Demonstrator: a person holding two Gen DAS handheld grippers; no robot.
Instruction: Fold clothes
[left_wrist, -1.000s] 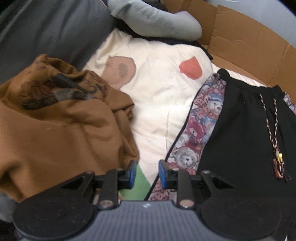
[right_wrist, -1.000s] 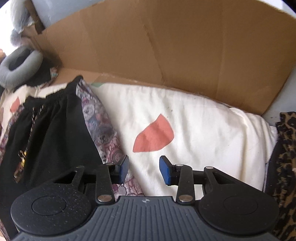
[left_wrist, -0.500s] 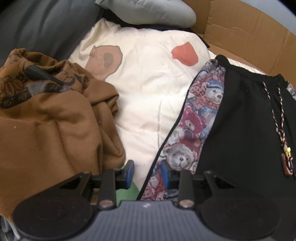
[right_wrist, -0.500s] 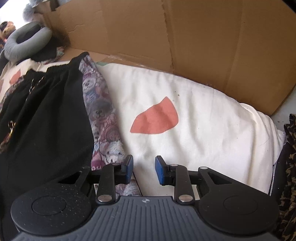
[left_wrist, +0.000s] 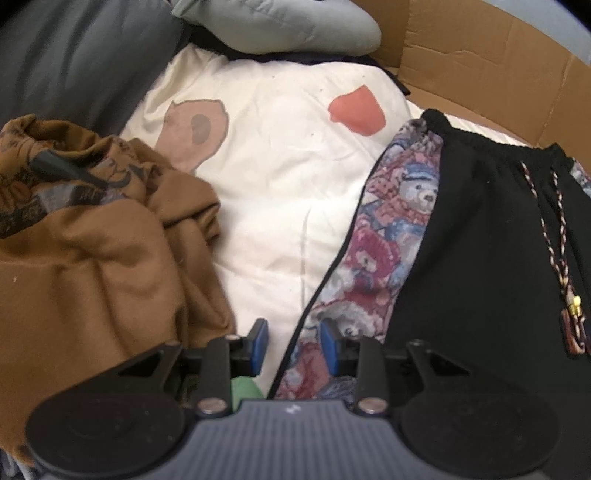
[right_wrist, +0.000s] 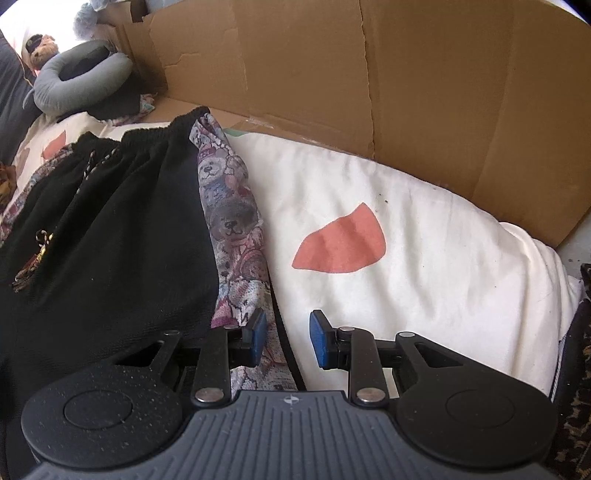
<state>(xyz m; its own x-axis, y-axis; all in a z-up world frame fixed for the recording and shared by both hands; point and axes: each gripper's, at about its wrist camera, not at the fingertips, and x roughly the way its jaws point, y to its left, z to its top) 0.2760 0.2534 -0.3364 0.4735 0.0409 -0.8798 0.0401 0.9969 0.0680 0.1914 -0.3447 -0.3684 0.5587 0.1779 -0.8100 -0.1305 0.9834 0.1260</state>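
Black shorts (left_wrist: 480, 240) with teddy-bear print side panels and a braided drawstring (left_wrist: 554, 236) lay flat on the cream duvet (left_wrist: 277, 166). 1 crumpled brown garment (left_wrist: 92, 266) sat left of them. 2 grippers, left gripper (left_wrist: 294, 346) and right gripper (right_wrist: 284, 339), were unclenched over the shorts' edges, grasping nothing. Cardboard (right_wrist: 369, 74) stood behind.

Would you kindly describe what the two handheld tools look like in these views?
Both match: the left tool and right tool each have a ribbed dark grey body, two round black discs, black linkage arms with silver rivets, and blue pads. No hand, sleeve or cable is visible.
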